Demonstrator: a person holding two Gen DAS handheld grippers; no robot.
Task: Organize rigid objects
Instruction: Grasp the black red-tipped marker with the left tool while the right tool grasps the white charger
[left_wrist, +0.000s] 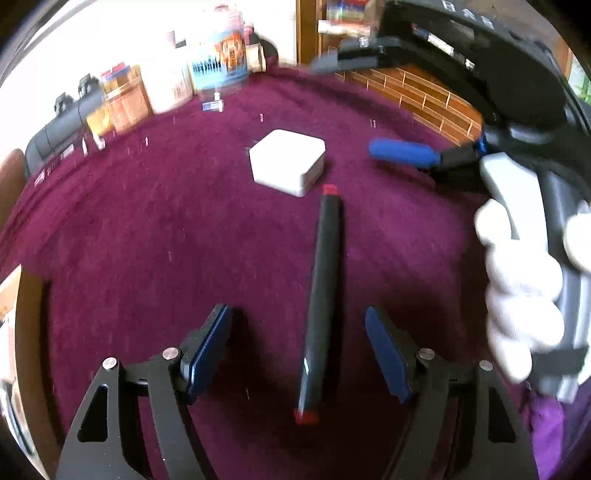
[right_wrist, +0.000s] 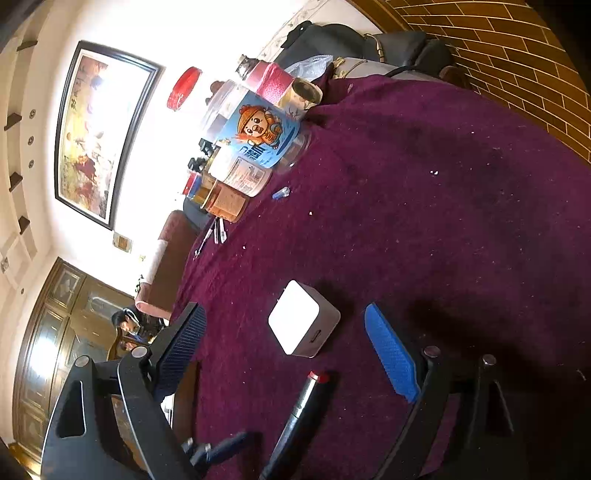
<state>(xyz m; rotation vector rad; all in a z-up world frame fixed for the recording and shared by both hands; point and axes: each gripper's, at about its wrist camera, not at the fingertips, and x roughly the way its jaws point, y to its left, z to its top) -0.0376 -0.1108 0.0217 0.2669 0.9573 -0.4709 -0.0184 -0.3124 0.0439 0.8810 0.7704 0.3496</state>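
Observation:
A black marker with red ends (left_wrist: 321, 295) lies on the purple cloth, running away from me between the open fingers of my left gripper (left_wrist: 297, 350), untouched. A white square box (left_wrist: 288, 160) sits just beyond its far tip. In the right wrist view the box (right_wrist: 303, 319) lies ahead between the open fingers of my right gripper (right_wrist: 291, 354), with the marker (right_wrist: 301, 410) below it. The right gripper (left_wrist: 388, 110), held by a white-gloved hand (left_wrist: 524, 291), hangs open above the table at the right, tilted.
Jars, tubs and a blue cartoon-labelled container (right_wrist: 258, 136) crowd the table's far edge (left_wrist: 177, 85). Pens (right_wrist: 218, 230) lie near them. A brick wall (right_wrist: 517, 55) lies beyond the table. Small white specks dot the cloth (right_wrist: 443, 184).

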